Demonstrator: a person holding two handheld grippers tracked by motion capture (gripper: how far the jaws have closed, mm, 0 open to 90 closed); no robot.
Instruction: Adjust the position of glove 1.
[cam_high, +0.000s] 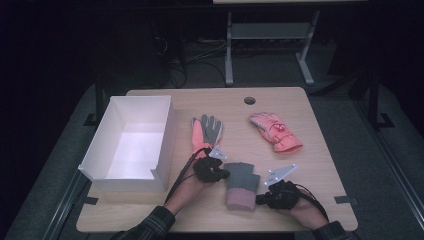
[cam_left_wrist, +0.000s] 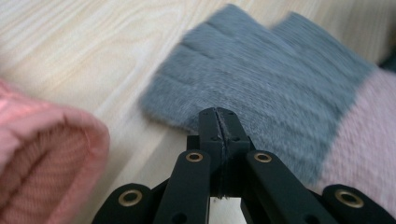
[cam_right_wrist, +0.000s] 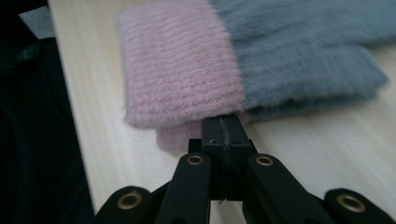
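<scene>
A fuzzy mitten (cam_high: 242, 182), grey with a pale pink cuff, lies flat near the table's front edge between my two grippers. My left gripper (cam_high: 225, 173) is shut, and its tips (cam_left_wrist: 218, 116) rest at the edge of the mitten's grey part (cam_left_wrist: 271, 84). I see no fabric between its jaws. At the mitten's other side, my right gripper (cam_high: 260, 199) is also shut. Its tips (cam_right_wrist: 226, 123) sit against the mitten (cam_right_wrist: 177, 70) where the pink cuff meets the grey. A second pink layer peeks out beneath that edge.
An open white box (cam_high: 165, 135) stands at the table's left. A grey and orange-pink glove (cam_high: 210, 130) lies mid-table; its ribbed cuff (cam_left_wrist: 28, 154) is beside my left gripper. A pink glove (cam_high: 275, 131) lies at the back right, behind it a round hole (cam_high: 249, 100).
</scene>
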